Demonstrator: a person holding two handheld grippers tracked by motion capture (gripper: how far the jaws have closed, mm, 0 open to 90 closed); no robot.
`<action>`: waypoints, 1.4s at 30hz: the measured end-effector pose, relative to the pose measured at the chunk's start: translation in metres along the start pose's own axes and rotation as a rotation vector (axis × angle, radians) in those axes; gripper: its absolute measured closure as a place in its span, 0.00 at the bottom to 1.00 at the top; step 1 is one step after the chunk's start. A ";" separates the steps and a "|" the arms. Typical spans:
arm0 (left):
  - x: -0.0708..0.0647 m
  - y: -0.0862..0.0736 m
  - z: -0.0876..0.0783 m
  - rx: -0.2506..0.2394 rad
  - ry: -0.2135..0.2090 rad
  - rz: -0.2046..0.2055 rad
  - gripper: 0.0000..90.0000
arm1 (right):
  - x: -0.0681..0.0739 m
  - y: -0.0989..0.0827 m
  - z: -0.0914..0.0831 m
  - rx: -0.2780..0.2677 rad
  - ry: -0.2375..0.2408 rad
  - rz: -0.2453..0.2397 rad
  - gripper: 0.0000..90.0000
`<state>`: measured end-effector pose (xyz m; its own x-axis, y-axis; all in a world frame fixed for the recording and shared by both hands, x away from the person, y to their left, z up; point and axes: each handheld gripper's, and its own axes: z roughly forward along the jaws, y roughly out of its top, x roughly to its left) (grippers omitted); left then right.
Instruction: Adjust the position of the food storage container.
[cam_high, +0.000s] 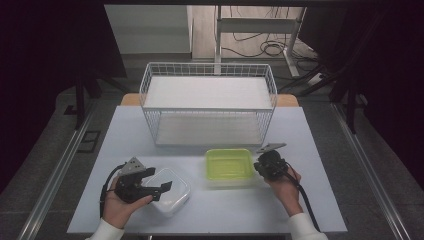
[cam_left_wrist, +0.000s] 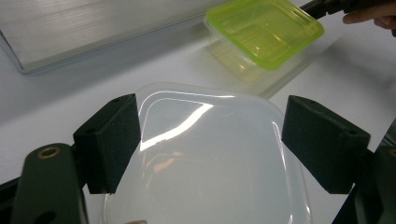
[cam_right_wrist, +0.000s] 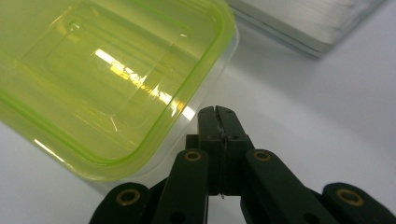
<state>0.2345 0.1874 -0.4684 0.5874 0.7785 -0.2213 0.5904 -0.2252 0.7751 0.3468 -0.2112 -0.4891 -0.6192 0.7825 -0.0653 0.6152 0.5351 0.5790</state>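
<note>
Two plastic boxes sit on a pale table (cam_high: 320, 210) in front of a person holding a black gripper in each hand. The box with a clear lid (cam_high: 170, 190) lies near the front left. The box with a green lid (cam_high: 229, 165) lies to its right, closer to the middle. Behind both stands a white wire shelf rack (cam_high: 208, 102) with two levels.

The left gripper (cam_high: 162, 190) reaches over the clear-lidded box from its left side. In the left gripper view its jaws stand wide apart, one foam pad (cam_left_wrist: 109, 140) at each side of the lid (cam_left_wrist: 205, 158), with small gaps showing between pads and lid edge. It grips nothing.

The right gripper (cam_high: 260, 166) is just beside the right edge of the green-lidded box. In the right gripper view its jaws are pressed together with nothing between them, their tips (cam_right_wrist: 218, 116) close to the corner of the green lid (cam_right_wrist: 107, 79); whether they touch the box I cannot tell.
</note>
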 end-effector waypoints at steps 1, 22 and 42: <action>0.001 0.000 0.000 0.001 0.000 -0.001 0.21 | 0.003 0.001 0.002 0.003 0.003 -0.007 0.99; 0.007 0.005 -0.012 -0.044 0.002 -0.048 0.23 | 0.010 -0.001 -0.017 -0.092 0.065 0.040 0.73; 0.009 0.029 0.000 -0.028 -0.028 -0.101 0.25 | 0.001 0.000 -0.042 -0.189 0.142 0.095 0.26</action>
<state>0.2564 0.1878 -0.4480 0.5410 0.7798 -0.3151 0.6319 -0.1296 0.7641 0.3259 -0.2242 -0.4554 -0.6335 0.7668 0.1037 0.5800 0.3819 0.7196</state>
